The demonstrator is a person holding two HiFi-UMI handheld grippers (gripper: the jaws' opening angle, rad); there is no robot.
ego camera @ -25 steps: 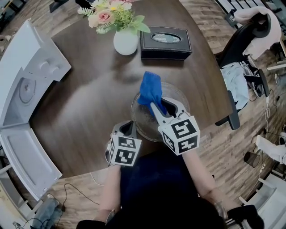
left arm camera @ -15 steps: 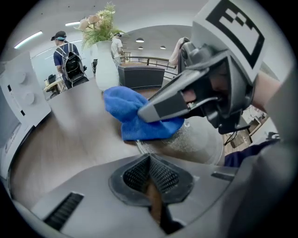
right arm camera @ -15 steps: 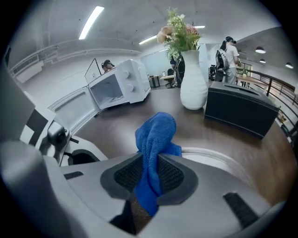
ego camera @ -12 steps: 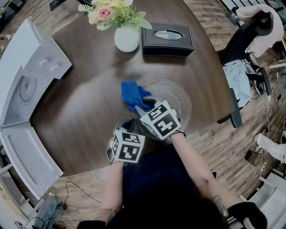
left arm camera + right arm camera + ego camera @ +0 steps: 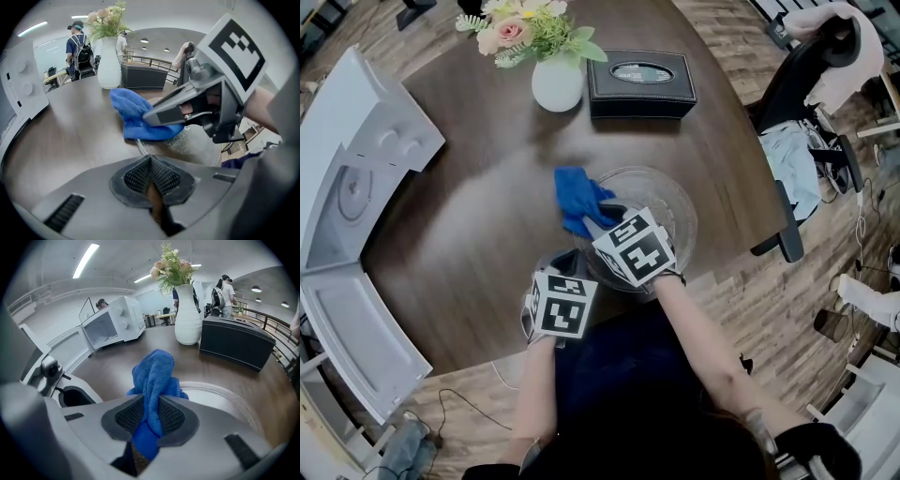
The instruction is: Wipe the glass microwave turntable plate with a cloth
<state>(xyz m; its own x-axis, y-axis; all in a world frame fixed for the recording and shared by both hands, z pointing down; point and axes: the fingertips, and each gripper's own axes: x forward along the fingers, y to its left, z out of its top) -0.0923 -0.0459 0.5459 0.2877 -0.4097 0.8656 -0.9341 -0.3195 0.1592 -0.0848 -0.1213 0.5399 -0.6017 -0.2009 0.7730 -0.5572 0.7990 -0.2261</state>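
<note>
The right gripper [image 5: 151,401] is clamped on a blue cloth [image 5: 152,373]: a fold of it is pinched between the pads and the rest bunches out past the tips. In the head view that bunch is pressed down at the left rim of the plate [image 5: 670,202], part on the glass and part on the table [image 5: 478,225] just beside it. The right gripper reaches across the plate's near half, with its marker cube over the glass. The left gripper [image 5: 150,159] has its jaws drawn together, tips meeting at the plate's near-left rim. It seems to nip the glass there, though the rim is too thin and clear to be sure. The plate lies flat near the table's front edge, its right and far parts bare. Beyond it, well apart, stand a white vase [image 5: 557,84] of flowers [image 5: 525,28] and, just to the vase's right, a black box [image 5: 642,82]. A white microwave [image 5: 356,169] sits at the table's left side with its door [image 5: 347,328] swung open toward the person. Nothing lies between the plate and these things. Off the table to the right is a dark chair [image 5: 792,94] with pale fabric draped on it. The left gripper view shows a person [image 5: 77,44] standing far off behind the vase.
</note>
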